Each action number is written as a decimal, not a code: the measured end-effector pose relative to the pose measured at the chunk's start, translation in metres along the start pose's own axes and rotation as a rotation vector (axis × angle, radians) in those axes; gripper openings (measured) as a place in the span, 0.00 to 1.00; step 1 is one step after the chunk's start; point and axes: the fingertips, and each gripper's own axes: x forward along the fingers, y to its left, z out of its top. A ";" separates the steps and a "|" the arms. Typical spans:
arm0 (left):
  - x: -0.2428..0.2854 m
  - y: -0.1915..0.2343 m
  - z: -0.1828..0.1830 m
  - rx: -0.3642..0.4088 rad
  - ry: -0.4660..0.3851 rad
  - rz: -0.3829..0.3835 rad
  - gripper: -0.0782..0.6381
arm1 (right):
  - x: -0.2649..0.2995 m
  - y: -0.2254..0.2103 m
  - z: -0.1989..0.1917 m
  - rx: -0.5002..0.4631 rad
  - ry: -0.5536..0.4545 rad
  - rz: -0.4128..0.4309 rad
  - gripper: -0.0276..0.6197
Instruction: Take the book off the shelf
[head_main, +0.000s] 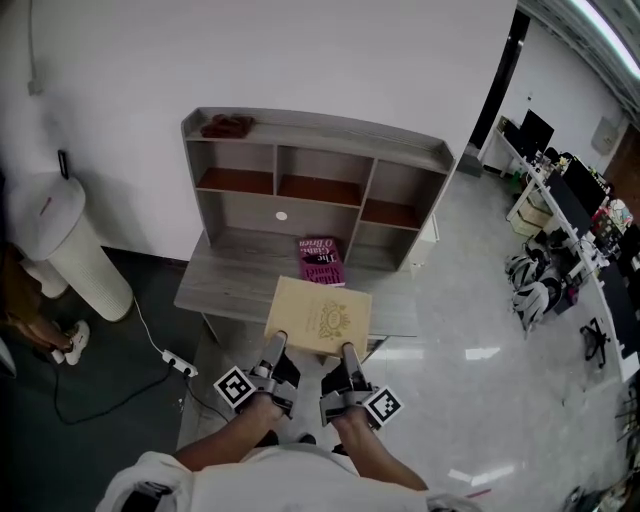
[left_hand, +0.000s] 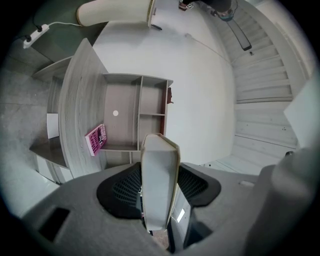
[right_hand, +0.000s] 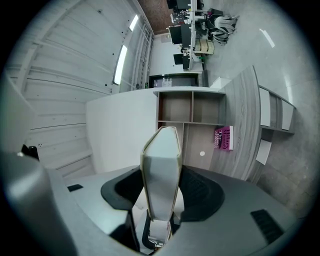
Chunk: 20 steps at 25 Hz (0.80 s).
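Note:
A tan hardcover book with a gold emblem is held flat in front of the grey desk, over its front edge. My left gripper is shut on the book's near left edge and my right gripper on its near right edge. In the left gripper view the book's pale page edge stands pinched between the jaws of the left gripper. The right gripper view shows the same book clamped in the right gripper. A pink book lies flat on the desk below the shelf unit.
The shelf unit's cubbies show nothing inside; a dark red object lies on its top. A white cylindrical appliance stands on the floor at left, with a power strip and cable nearby. Office desks with monitors line the right side.

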 end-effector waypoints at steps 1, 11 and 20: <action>0.000 0.002 0.003 -0.002 -0.001 0.004 0.42 | 0.002 -0.001 -0.002 -0.003 0.001 -0.004 0.39; 0.002 0.001 0.018 -0.034 0.008 -0.007 0.42 | 0.016 0.004 -0.012 -0.024 0.025 -0.016 0.38; 0.008 0.000 0.021 -0.036 0.012 -0.015 0.42 | 0.024 0.006 -0.010 -0.017 0.029 -0.010 0.39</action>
